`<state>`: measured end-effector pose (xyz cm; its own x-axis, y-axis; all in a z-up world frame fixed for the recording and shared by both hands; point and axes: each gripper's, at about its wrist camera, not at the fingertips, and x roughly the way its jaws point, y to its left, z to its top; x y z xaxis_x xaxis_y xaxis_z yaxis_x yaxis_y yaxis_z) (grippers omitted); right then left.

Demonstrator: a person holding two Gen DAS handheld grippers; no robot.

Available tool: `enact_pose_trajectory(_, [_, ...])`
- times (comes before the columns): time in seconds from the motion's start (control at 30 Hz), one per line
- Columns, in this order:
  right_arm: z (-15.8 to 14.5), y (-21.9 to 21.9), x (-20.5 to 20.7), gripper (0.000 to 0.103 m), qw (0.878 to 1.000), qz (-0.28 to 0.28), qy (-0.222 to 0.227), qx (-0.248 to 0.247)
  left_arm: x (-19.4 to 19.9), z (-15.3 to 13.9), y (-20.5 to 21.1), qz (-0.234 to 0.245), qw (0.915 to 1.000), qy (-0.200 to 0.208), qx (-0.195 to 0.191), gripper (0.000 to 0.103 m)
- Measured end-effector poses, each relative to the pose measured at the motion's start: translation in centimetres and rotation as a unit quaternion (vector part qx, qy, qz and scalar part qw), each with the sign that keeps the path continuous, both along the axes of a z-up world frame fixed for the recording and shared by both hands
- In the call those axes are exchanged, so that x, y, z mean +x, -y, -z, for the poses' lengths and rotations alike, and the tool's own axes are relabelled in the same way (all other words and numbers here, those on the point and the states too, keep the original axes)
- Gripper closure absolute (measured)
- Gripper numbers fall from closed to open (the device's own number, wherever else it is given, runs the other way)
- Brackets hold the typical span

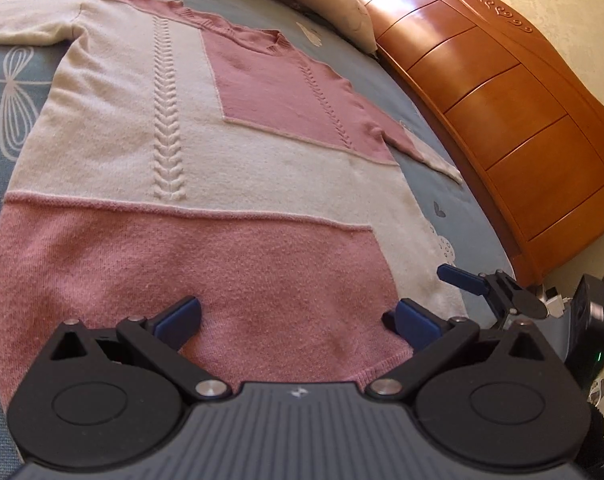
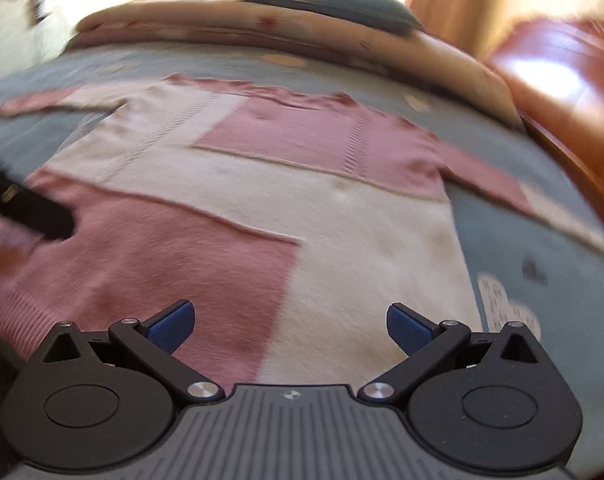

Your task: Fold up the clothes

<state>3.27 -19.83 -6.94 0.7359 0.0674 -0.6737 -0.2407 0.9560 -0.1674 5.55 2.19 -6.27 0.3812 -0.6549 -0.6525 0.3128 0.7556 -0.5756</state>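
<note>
Pink and cream knit fills most of both views: a colour-blocked wool sweater [image 1: 206, 168] lies flat and face-up on the grey-blue bedspread with pale dragonfly and flower prints [image 1: 10, 92], both sleeves spread out to the sides and the neckline at the far end from you. Its pink ribbed hem is the edge nearest your tools.

Your left gripper [image 1: 298, 322] hangs just above that hem, over the pink lower panel of the sweater, with its blue-padded jaws spread wide and nothing between them. Whether the pads touch the knit you cannot tell from this angle.

Your right gripper [image 2: 291, 326] sits at the same hem but further toward the cream side of the sweater, straddling the line where pink meets cream; its jaws are likewise wide apart and empty (the right wrist view is smeared with blur, so fine detail is lost). In the left wrist view its blue fingertip and black linkage show just beyond the sweater's cream corner.

Beyond the sweater's neckline lies a cream floral quilt rolled along the bed [image 2: 262, 36] with a dark grey-blue pillow [image 2: 322, 4] on top. Past the sweater's pink sleeve, a glossy orange-brown wooden bed board with panelled sections [image 1: 502, 100] runs along the bed's edge.
</note>
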Motion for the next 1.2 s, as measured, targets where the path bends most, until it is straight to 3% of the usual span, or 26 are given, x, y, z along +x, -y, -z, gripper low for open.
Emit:
enact_pose_trajectory(0.1, [0.7,0.0,-0.1,0.000,1.000,-0.012,-0.010,-0.012,0.0,-0.1,0.2,0.000,1.0000,-0.001,0.008,0.001])
enact_pose_trajectory(0.27, [1.0,3.9,-0.5,0.000,0.999,0.027,-0.032,0.033,0.0,-0.1,0.4,0.005,0.9998,0.001,0.019,0.001])
enact_pose_trajectory(0.4, [1.4,7.4,-1.5,0.000,0.993,0.054,-0.053,0.093,0.0,0.1,0.0,-0.002,1.0000,-0.001,0.003,0.001])
enact_pose_trajectory(0.53, [1.3,7.7,-2.7,0.000,0.993,0.053,-0.061,0.084,-0.2,0.3,-0.3,0.000,1.0000,0.003,-0.007,0.001])
enact_pose_trajectory(0.67, [-0.1,7.4,-2.1,0.000,0.990,0.038,-0.049,0.125,0.0,-0.3,0.3,-0.001,0.9998,0.006,0.017,0.001])
enact_pose_trajectory(0.87, [-1.0,4.5,0.7,0.000,0.995,0.002,-0.032,0.091,-1.3,-2.8,2.3,0.024,0.9929,0.080,0.084,0.001])
enact_pose_trajectory(1.0, [1.0,3.5,1.7,0.000,0.994,0.005,-0.062,0.085,-1.9,-1.9,2.9,0.039,0.9901,0.073,0.113,0.001])
enact_pose_trajectory(1.07, [1.4,3.0,1.0,0.000,0.997,-0.002,-0.049,0.064,-2.5,-0.8,2.8,0.040,0.9910,0.064,0.110,0.001])
enact_pose_trajectory(1.2, [1.4,3.6,0.6,0.000,0.996,0.011,-0.054,0.073,-3.8,-0.2,2.6,0.033,0.9907,0.073,0.110,0.001])
